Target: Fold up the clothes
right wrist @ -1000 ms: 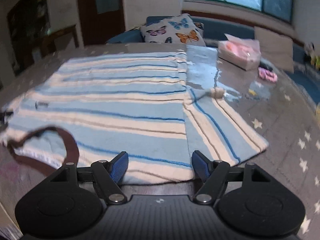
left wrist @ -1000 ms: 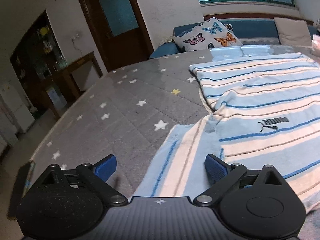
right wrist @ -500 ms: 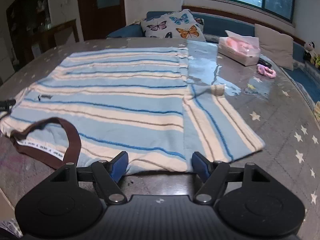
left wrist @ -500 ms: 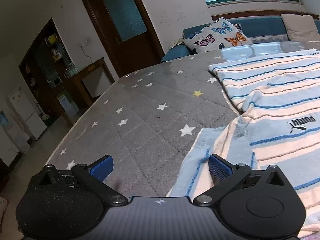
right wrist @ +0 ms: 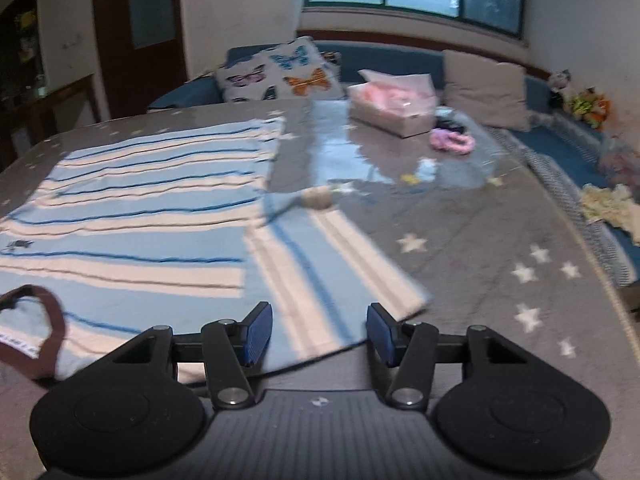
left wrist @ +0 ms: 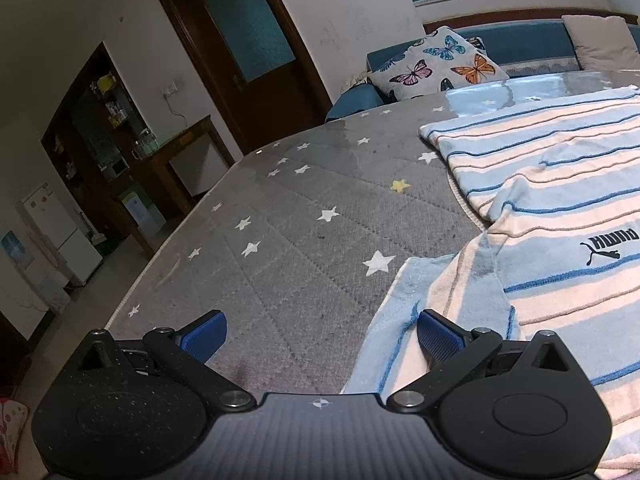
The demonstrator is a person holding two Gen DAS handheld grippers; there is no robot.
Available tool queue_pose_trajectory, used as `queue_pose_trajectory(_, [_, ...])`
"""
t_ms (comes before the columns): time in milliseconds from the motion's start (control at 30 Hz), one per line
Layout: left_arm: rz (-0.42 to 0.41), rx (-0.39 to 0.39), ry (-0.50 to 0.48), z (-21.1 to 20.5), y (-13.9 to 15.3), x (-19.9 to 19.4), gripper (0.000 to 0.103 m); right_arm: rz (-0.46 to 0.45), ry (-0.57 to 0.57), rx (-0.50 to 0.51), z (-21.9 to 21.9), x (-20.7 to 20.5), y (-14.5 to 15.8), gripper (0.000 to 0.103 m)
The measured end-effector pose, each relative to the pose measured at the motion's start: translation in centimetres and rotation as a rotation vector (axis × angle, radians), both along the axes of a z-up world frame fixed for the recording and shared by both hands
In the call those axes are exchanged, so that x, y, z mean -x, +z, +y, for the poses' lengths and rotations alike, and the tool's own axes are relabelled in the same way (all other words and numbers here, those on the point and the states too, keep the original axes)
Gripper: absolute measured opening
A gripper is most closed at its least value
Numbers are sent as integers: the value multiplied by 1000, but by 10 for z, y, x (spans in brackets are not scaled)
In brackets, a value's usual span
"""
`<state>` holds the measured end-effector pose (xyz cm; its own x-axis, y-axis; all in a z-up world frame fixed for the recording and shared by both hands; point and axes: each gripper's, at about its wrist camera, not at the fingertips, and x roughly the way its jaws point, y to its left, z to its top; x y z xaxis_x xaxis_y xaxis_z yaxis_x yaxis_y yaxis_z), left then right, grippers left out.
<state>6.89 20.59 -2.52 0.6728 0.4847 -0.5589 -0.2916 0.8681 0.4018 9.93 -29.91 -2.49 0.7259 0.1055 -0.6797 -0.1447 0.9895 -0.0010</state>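
A light blue and cream striped shirt lies spread flat on the grey star-patterned table cover. In the left wrist view its near sleeve lies against the right pad, and my left gripper stands wide open just above the cover with mostly bare cover between its pads. In the right wrist view, the shirt shows its brown collar at the lower left. My right gripper hangs over the end of the other sleeve. Its jaws are closing, with the sleeve's hem between them and the pads not pressing on it.
A tissue box with a pink bag and a pink scrunchie sit at the table's far right. A butterfly pillow and a blue sofa lie behind. The table's left edge drops to the floor.
My right gripper has shifted right, from the shirt's shoulder to over the sleeve end, and its jaws have narrowed. The left gripper's view has swung slightly left, and its jaws have stayed wide.
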Motion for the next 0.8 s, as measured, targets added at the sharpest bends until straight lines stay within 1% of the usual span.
queue_pose_trajectory(100, [1, 11, -2, -4, 6, 0, 103, -9, 16, -26, -3, -9, 4, 51])
queue_pose_trajectory(167, [-8, 9, -16, -12, 12, 0, 103, -18, 64, -59, 2, -18, 8, 50])
queue_pose_trajectory(300, [-27, 21, -67, -32, 22, -1, 103, -41, 150, -105, 17, -42, 12, 51])
queue_pose_trajectory(367, [-33, 25, -94, -42, 25, -3, 103, -47, 171, -123, 24, -55, 12, 51])
queue_pose_trajectory(533, [-41, 44, -142, -61, 30, -12, 103, -23, 215, -179, 34, -81, 8, 51])
queue_pose_trajectory(633, [-38, 51, -170, -72, 31, -19, 103, -15, 182, -160, 31, -93, 0, 51])
queue_pose_trajectory(800, [-42, 70, -222, -90, 34, -29, 103, 6, 108, -171, 7, -100, -9, 52])
